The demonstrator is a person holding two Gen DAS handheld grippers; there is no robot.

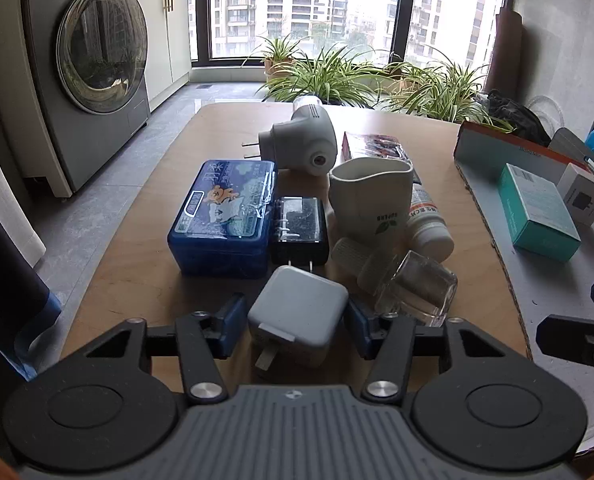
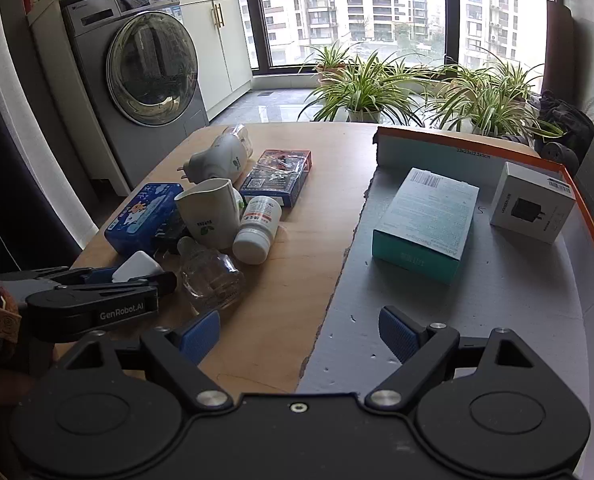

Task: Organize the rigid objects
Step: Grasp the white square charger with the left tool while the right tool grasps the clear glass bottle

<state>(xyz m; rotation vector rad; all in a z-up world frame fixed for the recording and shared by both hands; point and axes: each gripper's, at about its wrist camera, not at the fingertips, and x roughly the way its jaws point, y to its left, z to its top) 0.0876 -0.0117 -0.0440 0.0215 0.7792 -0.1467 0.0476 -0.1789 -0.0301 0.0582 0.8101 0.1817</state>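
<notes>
My left gripper (image 1: pixel 297 320) is shut on a white charger cube (image 1: pixel 299 314) at the near end of the wooden table (image 1: pixel 145 280), its blue pads against the cube's two sides. The same grip shows from the side in the right wrist view, with the charger (image 2: pixel 135 266) at the tips of the left gripper (image 2: pixel 109 276). My right gripper (image 2: pixel 299 336) stands open with nothing between its fingers, over the near edge of a grey tray with an orange rim (image 2: pixel 477 300). In the tray lie a teal box (image 2: pixel 425 224) and a white charger box (image 2: pixel 531 202).
Right behind the charger crowd a black adapter (image 1: pixel 299 228), a blue tin (image 1: pixel 223 216), a white cup (image 1: pixel 371 196), a pill bottle (image 1: pixel 429 224) and a clear glass bottle (image 1: pixel 413 286). Farther back are a white plug-in device (image 1: pixel 301 140) and a card box (image 1: pixel 373 146). A washing machine (image 1: pixel 93 60) stands left.
</notes>
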